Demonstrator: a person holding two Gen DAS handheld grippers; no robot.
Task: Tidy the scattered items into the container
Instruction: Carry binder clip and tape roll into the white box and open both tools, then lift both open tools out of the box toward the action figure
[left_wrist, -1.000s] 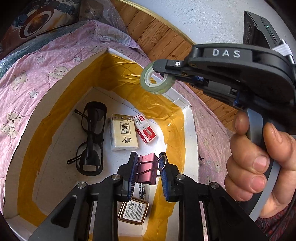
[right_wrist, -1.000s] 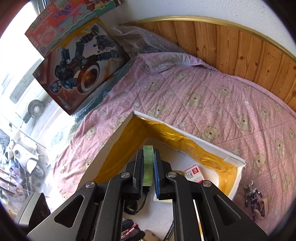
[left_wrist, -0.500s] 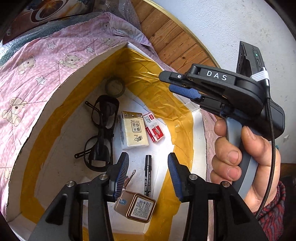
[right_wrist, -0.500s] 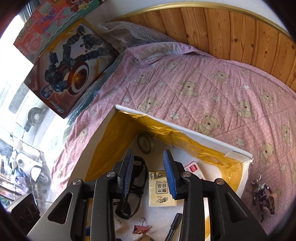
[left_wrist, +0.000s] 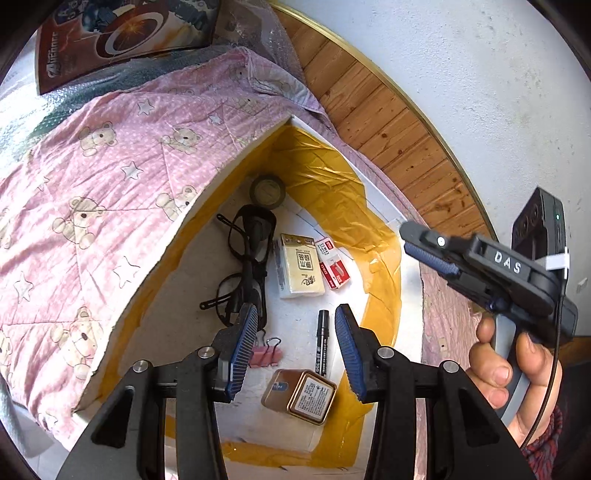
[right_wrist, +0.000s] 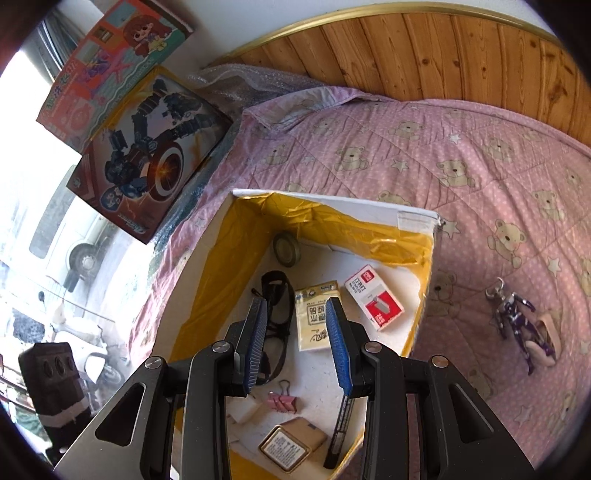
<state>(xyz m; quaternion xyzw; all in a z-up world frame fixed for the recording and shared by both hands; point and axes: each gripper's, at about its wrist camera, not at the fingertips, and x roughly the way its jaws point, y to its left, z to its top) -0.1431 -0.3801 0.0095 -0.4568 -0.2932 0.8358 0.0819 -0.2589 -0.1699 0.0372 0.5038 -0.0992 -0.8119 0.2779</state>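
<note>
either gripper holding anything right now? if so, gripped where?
Nothing is held. The left gripper and right gripper both hang over the box with jaws apart and empty. Binder clip and tape roll lie loose inside.

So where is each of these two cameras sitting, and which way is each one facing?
Left wrist: on the left gripper, looking down into the foam box; its open fingers, the right gripper and a hand show.
Right wrist: on the right gripper, looking down into the box and across the pink quilt; only its open fingers show.
Shared: glasses, tissue pack, binder clip, tin.
</note>
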